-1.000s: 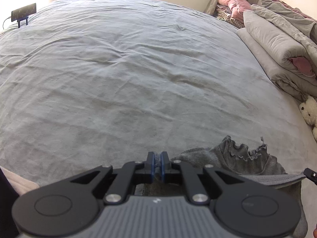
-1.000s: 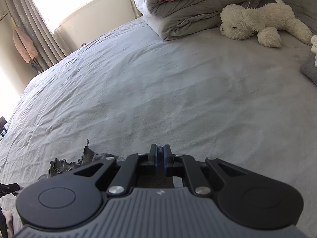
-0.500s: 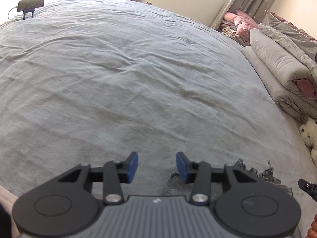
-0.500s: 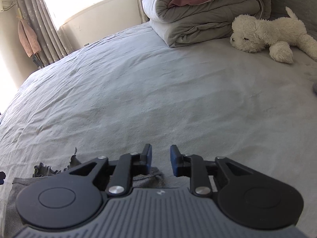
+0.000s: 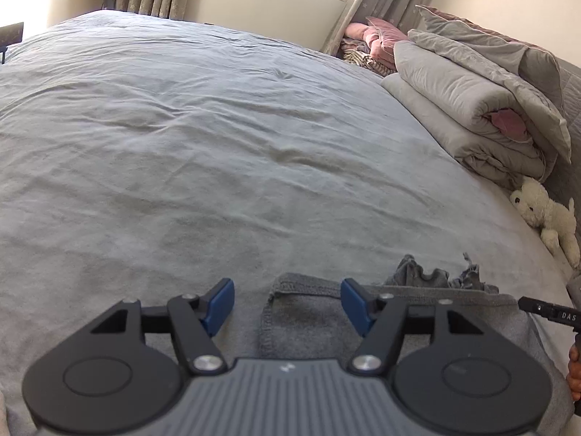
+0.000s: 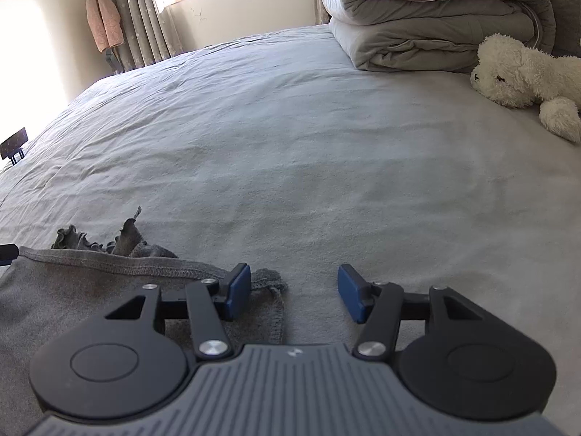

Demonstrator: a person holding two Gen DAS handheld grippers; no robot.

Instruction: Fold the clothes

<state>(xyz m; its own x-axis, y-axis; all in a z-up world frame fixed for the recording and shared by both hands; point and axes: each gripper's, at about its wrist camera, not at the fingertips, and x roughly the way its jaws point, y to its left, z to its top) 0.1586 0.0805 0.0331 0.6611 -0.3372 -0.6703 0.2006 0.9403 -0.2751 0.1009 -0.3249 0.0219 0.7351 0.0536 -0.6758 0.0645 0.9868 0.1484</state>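
The left gripper [image 5: 287, 305] is closing, its jaws still apart with nothing pinched; the grey garment [image 5: 308, 319] lies flat beneath, its hemmed left corner between the blue pads [image 5: 219, 303]. The right gripper [image 6: 294, 292] is opening and grips nothing, the garment's right corner just inside its left pad. Ahead of both stretches the bare bed sheet [image 6: 290, 145]. Folded quilts [image 6: 435, 18] and a plush toy [image 6: 523, 69] lie far right.

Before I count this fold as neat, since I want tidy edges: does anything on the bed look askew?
Yes. The dark grey knit garment lies flat, but a ruffled frilly part sticks out bunched past its far hem. The left gripper and right gripper stand unclamped over its corners; left closing, right opening.
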